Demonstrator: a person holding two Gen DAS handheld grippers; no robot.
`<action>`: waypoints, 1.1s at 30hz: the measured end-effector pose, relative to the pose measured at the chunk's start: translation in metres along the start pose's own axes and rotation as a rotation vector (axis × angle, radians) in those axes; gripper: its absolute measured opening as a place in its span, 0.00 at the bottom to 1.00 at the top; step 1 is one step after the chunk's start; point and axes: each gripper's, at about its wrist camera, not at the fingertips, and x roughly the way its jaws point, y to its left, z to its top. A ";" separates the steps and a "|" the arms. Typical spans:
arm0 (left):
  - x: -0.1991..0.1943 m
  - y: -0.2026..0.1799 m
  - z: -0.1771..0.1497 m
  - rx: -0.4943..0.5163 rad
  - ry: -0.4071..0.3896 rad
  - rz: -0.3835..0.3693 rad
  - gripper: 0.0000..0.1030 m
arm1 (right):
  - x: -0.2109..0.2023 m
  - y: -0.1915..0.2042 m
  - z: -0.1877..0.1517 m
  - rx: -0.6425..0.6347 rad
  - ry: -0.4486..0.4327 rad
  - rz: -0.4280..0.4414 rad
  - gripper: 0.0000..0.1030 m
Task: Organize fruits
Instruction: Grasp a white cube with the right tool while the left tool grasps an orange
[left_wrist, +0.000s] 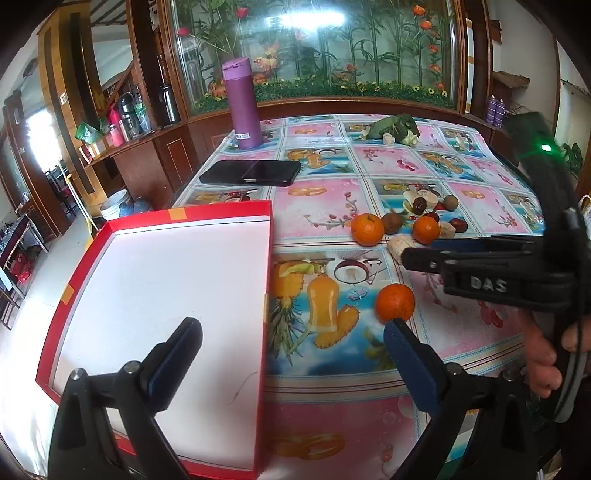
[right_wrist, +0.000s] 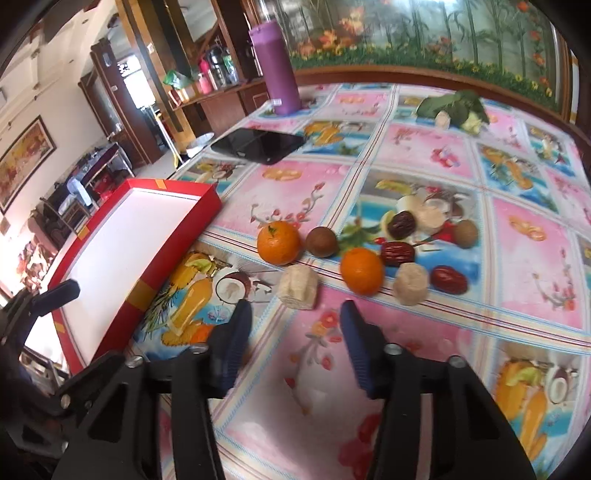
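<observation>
**Grippers hanging over box and fruit cluster**

Blue-padded fingers of the left gripper (left_wrist: 291, 347) are standing wide apart with nothing between them, one over the white floor of the red box (left_wrist: 162, 280), the other past its right wall, its tip showing just below a lone orange (left_wrist: 395, 302) on the tablecloth (left_wrist: 325, 206); whether they are touching is unclear. Right gripper (right_wrist: 295, 325) is hanging partly spread above the cloth, jaws empty, fingers pointing at the fruit cluster. A hand (left_wrist: 546, 365) is gripping its handle at the right edge of the left view.

Just ahead of the right gripper's fingers, a pale corn piece (right_wrist: 299, 288) is lying on its side, long axis running roughly left to right. Beyond it are sitting two oranges (right_wrist: 279, 242), the left one stem up, with a brown round fruit (right_wrist: 321, 242) between them. A second corn piece (right_wrist: 410, 283) is standing beside the right orange, and three red dates (right_wrist: 448, 280) are lying around it, long axes slanting across the view. Another brown fruit (right_wrist: 466, 232) is sitting at the far right of the cluster.

The box is lying left of the fruit, its long axis running away from the cameras, its near end overhanging the table edge; its floor is bare. Open cloth is lying between box wall and cluster. Farther back, well apart, are lying a phone (left_wrist: 251, 172), a purple bottle (left_wrist: 242, 103) and greens (left_wrist: 395, 127).
</observation>
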 end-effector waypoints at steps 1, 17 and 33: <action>-0.001 0.002 0.001 -0.002 0.005 0.004 0.95 | 0.005 0.000 0.002 0.006 0.006 -0.001 0.41; 0.025 -0.037 0.013 0.041 0.084 -0.090 0.84 | -0.014 -0.039 0.009 0.118 -0.060 0.069 0.24; 0.057 -0.059 0.012 0.047 0.172 -0.151 0.56 | -0.025 -0.057 0.018 0.191 -0.120 0.076 0.24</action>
